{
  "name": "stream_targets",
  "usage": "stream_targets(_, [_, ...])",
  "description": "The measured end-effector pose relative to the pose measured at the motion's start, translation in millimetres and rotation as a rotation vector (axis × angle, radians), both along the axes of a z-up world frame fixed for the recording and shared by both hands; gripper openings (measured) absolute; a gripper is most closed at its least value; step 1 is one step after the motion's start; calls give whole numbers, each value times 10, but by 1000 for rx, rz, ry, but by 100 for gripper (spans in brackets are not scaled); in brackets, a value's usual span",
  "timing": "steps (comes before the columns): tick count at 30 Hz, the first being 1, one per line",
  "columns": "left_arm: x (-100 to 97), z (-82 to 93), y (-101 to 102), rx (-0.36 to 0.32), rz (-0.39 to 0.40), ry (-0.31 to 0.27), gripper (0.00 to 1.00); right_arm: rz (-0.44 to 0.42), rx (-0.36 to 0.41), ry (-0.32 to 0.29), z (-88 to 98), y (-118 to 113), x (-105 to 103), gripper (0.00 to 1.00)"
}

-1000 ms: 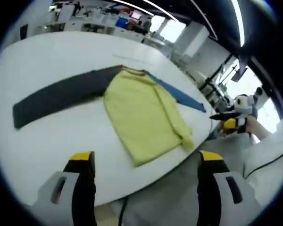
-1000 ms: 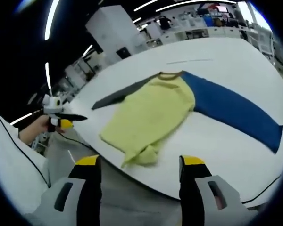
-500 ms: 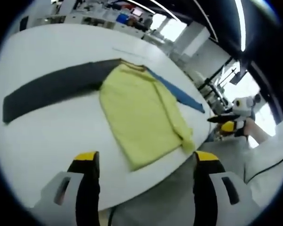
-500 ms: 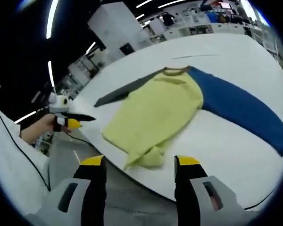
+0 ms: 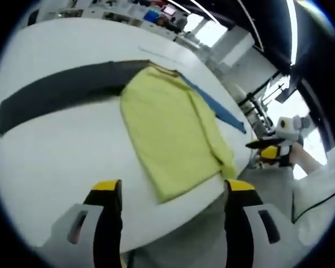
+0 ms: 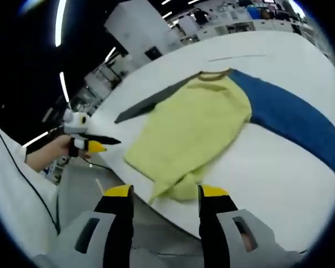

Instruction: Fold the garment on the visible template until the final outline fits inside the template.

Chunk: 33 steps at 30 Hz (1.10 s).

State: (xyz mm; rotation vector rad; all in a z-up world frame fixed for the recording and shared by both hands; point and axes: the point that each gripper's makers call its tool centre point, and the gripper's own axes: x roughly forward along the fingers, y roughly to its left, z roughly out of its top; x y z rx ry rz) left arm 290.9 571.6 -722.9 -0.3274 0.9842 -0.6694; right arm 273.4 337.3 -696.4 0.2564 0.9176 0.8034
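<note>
The left tool [image 5: 170,192] is open wide and holds nothing, poised above the near edge of a white desk [image 5: 61,156]. Just ahead lies a yellow garment [image 5: 170,131], its hem near that edge, a dark grey sleeve [image 5: 61,92] stretching left and a blue sleeve [image 5: 215,106] mostly hidden behind the body. The right tool [image 6: 162,195] is also open and empty; in its view the blue sleeve [image 6: 293,114] is cut off at the right.

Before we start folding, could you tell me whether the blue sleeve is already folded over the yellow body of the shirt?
No, the blue sleeve lies stretched out flat on the white table, off to the side of the yellow body.
</note>
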Motion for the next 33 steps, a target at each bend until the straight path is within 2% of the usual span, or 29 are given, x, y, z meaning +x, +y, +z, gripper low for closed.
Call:
stream_targets(13, [40, -152, -56, -6, 3, 44, 65, 35, 14, 37, -191, 184, 79, 35])
stream_targets(24, [77, -150, -61, -21, 1, 49, 55, 34, 22, 60, -345, 254, 107, 26])
stream_targets(33, [67, -181, -127, -44, -8, 63, 47, 33, 24, 72, -383, 273, 131, 23])
